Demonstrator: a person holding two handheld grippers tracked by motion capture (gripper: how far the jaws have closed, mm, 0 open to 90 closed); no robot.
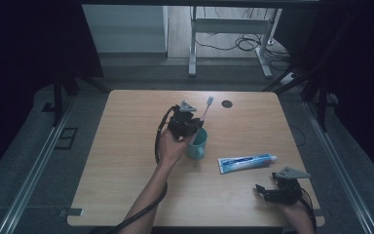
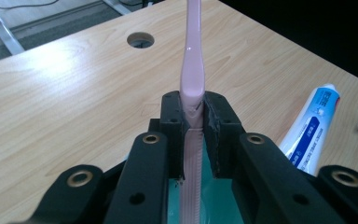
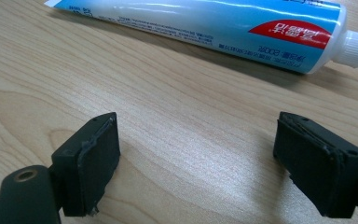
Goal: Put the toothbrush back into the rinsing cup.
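A pink toothbrush (image 2: 192, 70) is clamped at its handle by my left gripper (image 2: 193, 116), which is shut on it. In the high view the left gripper (image 1: 185, 122) hovers over a teal mug (image 1: 197, 144) near the table's middle, and the toothbrush (image 1: 207, 106) slants up and away with its head at the top. The handle's lower end hangs above the mug's teal inside (image 2: 219, 200). A blue and white toothpaste tube (image 1: 247, 162) lies flat to the right of the mug. My right gripper (image 1: 272, 192) rests open near the front right edge, just short of the tube (image 3: 205, 28).
A round cable hole (image 1: 227, 104) sits in the wooden table (image 1: 126, 161) at the back. Metal desk legs and cables (image 1: 243, 44) stand on the floor beyond the table. Dark surroundings flank both sides.
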